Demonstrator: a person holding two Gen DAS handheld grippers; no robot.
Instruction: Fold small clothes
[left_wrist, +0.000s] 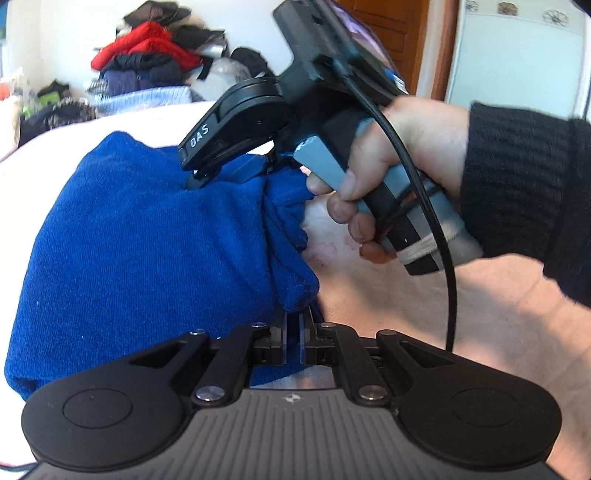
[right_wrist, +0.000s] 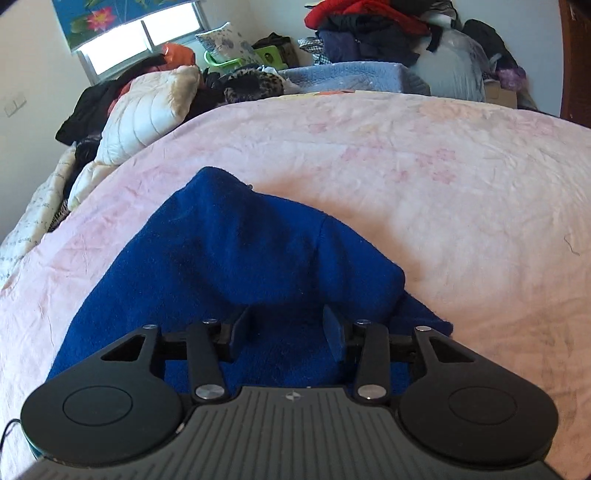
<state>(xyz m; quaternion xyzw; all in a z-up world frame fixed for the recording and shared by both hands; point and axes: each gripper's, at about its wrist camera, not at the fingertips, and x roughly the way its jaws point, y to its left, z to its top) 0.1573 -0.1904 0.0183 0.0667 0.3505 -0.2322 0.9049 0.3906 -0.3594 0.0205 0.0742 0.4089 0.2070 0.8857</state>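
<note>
Blue garment (right_wrist: 236, 258), mid-bed (right_wrist: 406, 155), fold under way: left claw (left_wrist: 293, 332) pinching its bunched edge, right claw (right_wrist: 288, 332) spread over cloth; next, carry the edge across.

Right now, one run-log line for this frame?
task: fold small clothes | left hand-held gripper: shut on blue garment edge | right hand-held gripper: open, over garment | surface: pink bedsheet | fold: in progress

Pink bedsheet (right_wrist: 406, 155), heaped clothes pile (right_wrist: 373, 33), quilted pillow (right_wrist: 147, 110), window (right_wrist: 140, 40).
</note>
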